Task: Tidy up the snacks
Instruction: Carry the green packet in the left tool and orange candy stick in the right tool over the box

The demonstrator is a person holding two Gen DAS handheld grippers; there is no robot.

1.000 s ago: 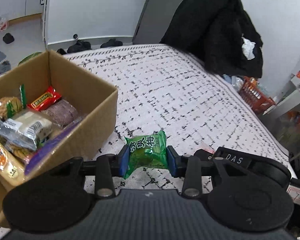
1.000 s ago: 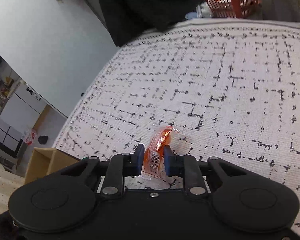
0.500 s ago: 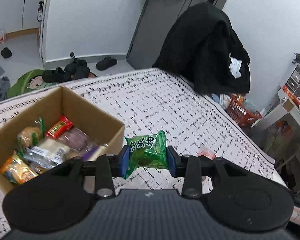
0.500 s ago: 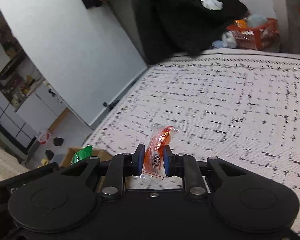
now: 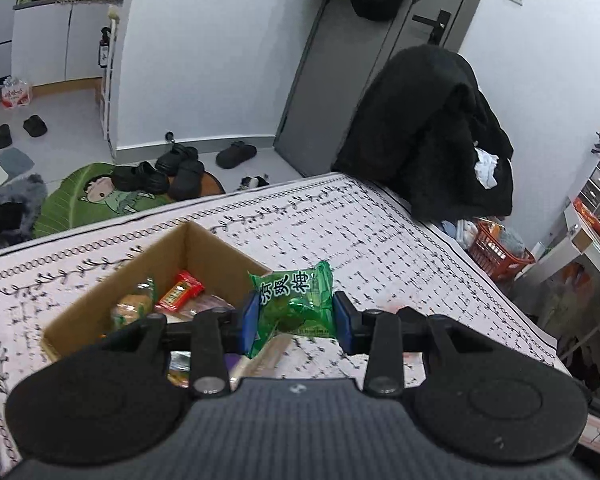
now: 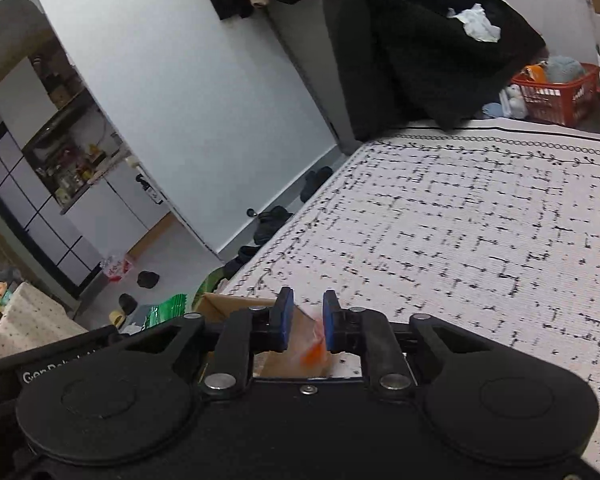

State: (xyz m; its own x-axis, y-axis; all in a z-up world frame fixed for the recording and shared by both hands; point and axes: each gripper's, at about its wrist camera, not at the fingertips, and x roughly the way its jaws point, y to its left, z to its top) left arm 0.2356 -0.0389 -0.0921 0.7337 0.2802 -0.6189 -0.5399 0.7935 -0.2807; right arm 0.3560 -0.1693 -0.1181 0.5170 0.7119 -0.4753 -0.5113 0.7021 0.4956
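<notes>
- Two grippers in play, each carrying one snack above the patterned bedspread point(image 5: 380, 240).
- Left gripper point(image 5: 296, 318): its blue pads are clamped on a green snack packet point(image 5: 294, 304), one pad on each side, the packet upright between them and clear of the bedspread.
- That green packet hangs right at the near right corner of the cardboard box point(image 5: 212, 246), just over its rim.
- Inside the box: a red wrapped bar point(image 5: 179, 291) and a green-and-tan packet point(image 5: 134, 307) beside it, with more wrappers hidden behind the left gripper's body.
- Right gripper point(image 6: 305, 320): the jaws have just been closing and now stand narrow, pinched on an orange snack packet point(image 6: 315, 350); the packet is blurred and hangs low between the pads against the right one.
- From the right wrist view the box point(image 6: 236, 304) shows just behind the left pad, its far corner peeking out, and the orange packet sits to the right of that corner.
- Also there, left of the box, a bit of the green packet point(image 6: 168, 309) pokes up beside the left gripper's black body.
- Beyond the box, black shoes point(image 5: 160, 170) lie on the floor.
</notes>
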